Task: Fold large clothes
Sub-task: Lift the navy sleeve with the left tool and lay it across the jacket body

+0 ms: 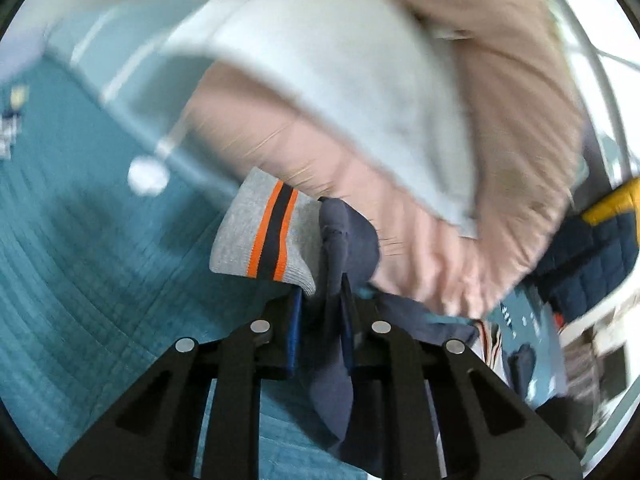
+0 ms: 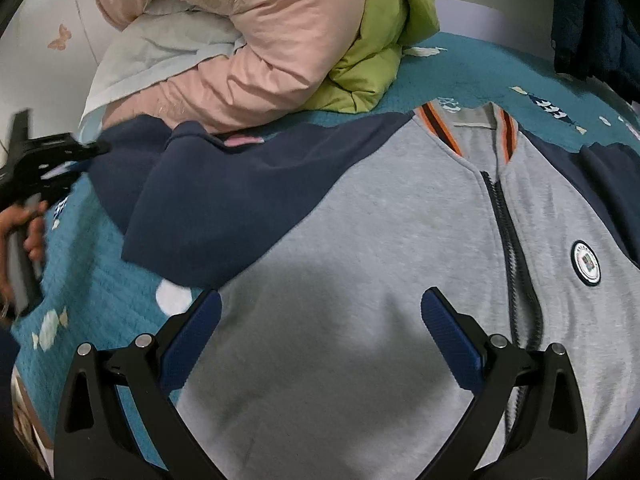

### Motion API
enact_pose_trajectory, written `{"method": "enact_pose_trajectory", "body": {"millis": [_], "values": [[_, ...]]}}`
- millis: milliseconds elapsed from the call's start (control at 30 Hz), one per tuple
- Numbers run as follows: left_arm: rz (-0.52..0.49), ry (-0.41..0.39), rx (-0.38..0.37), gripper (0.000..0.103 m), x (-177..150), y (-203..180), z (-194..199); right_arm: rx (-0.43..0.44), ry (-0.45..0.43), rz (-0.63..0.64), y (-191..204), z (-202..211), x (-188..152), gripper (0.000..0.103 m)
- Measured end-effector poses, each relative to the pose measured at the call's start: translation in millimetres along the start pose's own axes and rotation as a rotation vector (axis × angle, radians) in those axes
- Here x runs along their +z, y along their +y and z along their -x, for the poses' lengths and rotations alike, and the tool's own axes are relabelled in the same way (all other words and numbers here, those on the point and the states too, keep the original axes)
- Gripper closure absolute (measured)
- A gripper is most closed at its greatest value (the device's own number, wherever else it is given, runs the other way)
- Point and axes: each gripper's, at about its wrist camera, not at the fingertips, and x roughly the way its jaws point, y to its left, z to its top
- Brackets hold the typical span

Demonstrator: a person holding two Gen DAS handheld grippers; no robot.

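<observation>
Teal quilted bedding (image 2: 100, 264) covers the bed, with a pink coat (image 2: 256, 60), a green jacket (image 2: 380, 40) and a pale pillow (image 2: 160, 52) heaped at its far side. A grey zip jacket (image 2: 360, 280) with navy sleeves lies face up across the bed, collar away from the right wrist camera, zip closed, round badge (image 2: 586, 262) on the chest.

The left claw (image 1: 320, 300) is closed tight on navy sleeve fabric (image 1: 344, 240) just behind the grey cuff (image 1: 264, 236) with its orange and navy stripe; the cuff sticks out past the fingertips. That view is blurred, so the claw is probably in motion. In the right view the left claw (image 2: 52, 160) sits at the far left edge, beyond the navy sleeve (image 2: 224, 208).

The right claw (image 2: 320, 320) hangs wide open over the grey front panel, holding nothing, pads apart on either side of a shadowed patch of cloth.

The step in hand looks like folding the sleeve in over the body. To do it well, carry the cuff across low and flat so the sleeve lies straight along the chest, without twisting. The right claw could press down on the front panel near the shoulder seam to stop the body sliding. Keep the sleeve clear of the pink coat, which lies close by.
</observation>
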Motion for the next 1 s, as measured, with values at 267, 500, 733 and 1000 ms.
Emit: {"method": "enact_pose_trajectory", "body": {"millis": [267,500,733,1000], "values": [[-0.205,-0.098,-0.061,0.087,2,-89,54,0.077,0.045,-0.035,13,-38,22,0.083],[-0.292,-0.128,-0.192,0.087,-8,-162,82,0.221,0.169,-0.107,15,-80,20,0.100],[-0.312,-0.066,-0.316,0.087,-45,-241,58,0.356,0.147,-0.261,-20,-72,18,0.098],[-0.348,0.008,-0.281,0.086,-114,-331,-16,0.198,-0.008,-0.236,-122,30,-3,0.097]]}}
